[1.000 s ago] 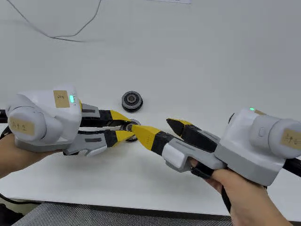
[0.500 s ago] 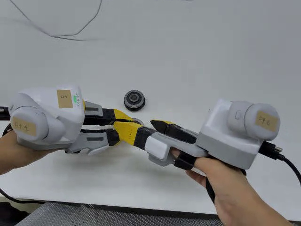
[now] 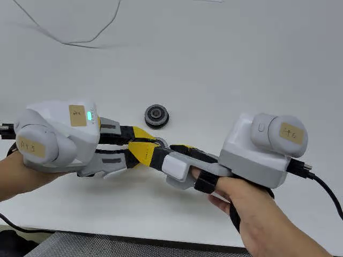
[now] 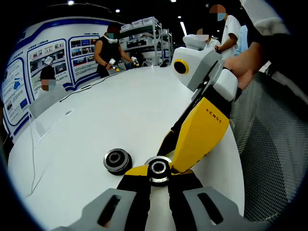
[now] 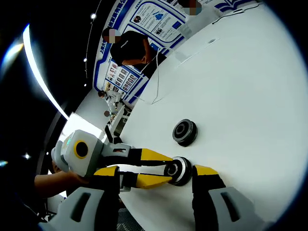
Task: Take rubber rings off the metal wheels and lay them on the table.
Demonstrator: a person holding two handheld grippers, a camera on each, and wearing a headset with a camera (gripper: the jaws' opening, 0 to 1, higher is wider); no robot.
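A small metal wheel [image 3: 161, 143] with a dark rubber ring is held above the white table [image 3: 225, 69]. My left gripper [image 3: 150, 143] comes in from the left and is shut on it. In the left gripper view the wheel [image 4: 159, 169] sits right at that gripper's [image 4: 159, 179] tips. My right gripper [image 3: 158, 149] reaches in from the right, its yellow jaws pressed on either side of the same wheel [image 5: 177, 170]. The right gripper [image 5: 181, 174] looks shut on the wheel's rim. A second wheel [image 3: 156, 115] with a black ring lies flat on the table just beyond.
A thin grey cable [image 3: 80, 37] runs across the far left of the table. The table's front edge [image 3: 134, 235] lies close under both hands. People stand at benches in the background of the gripper views.
My right gripper has moved left, from open and apart, onto the wheel that my left gripper holds, and its jaws have narrowed around it. My left gripper stayed put.
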